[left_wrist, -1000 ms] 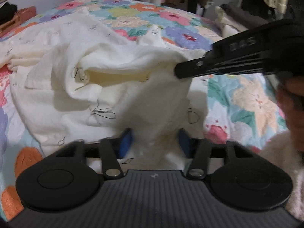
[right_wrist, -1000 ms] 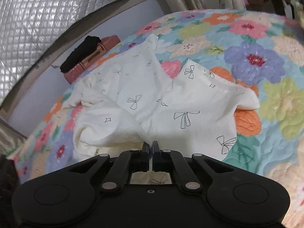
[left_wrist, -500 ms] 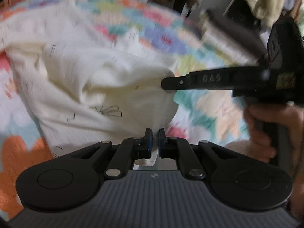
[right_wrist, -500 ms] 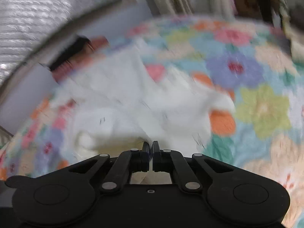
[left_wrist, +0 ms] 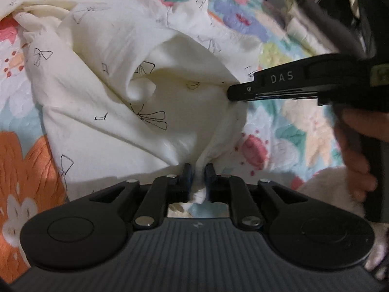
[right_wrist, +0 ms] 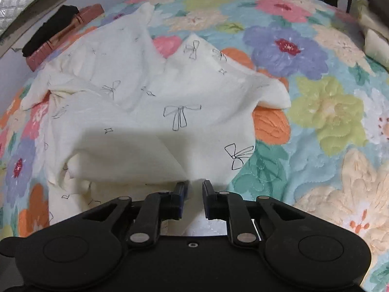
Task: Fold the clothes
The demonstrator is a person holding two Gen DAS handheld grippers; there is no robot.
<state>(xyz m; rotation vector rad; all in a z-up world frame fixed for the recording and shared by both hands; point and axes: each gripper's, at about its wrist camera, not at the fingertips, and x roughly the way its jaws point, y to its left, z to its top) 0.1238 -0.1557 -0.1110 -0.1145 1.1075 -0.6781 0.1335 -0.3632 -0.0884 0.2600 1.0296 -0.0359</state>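
A cream garment with black bow prints (left_wrist: 102, 90) lies rumpled on the floral quilt (left_wrist: 22, 170). My left gripper (left_wrist: 199, 170) is shut on a bunched edge of the garment, and cloth shows between its pads. In the left wrist view my right gripper (left_wrist: 231, 92) reaches in from the right, with its tip at a fold of the garment. In the right wrist view the garment (right_wrist: 150, 112) spreads ahead, and my right gripper (right_wrist: 193, 187) has its jaws a little apart with cloth lying between them.
The floral quilt (right_wrist: 323, 112) covers the bed. A red-brown object with a black cloth on it (right_wrist: 60, 29) sits at the far left edge by the wall. Pale folded items (right_wrist: 374, 43) lie at the far right. Hanging clothes show in the background.
My left gripper closed on the garment's edge and stays shut on it. My right gripper was shut on the cloth and its jaws have now parted slightly. The garment shifted.
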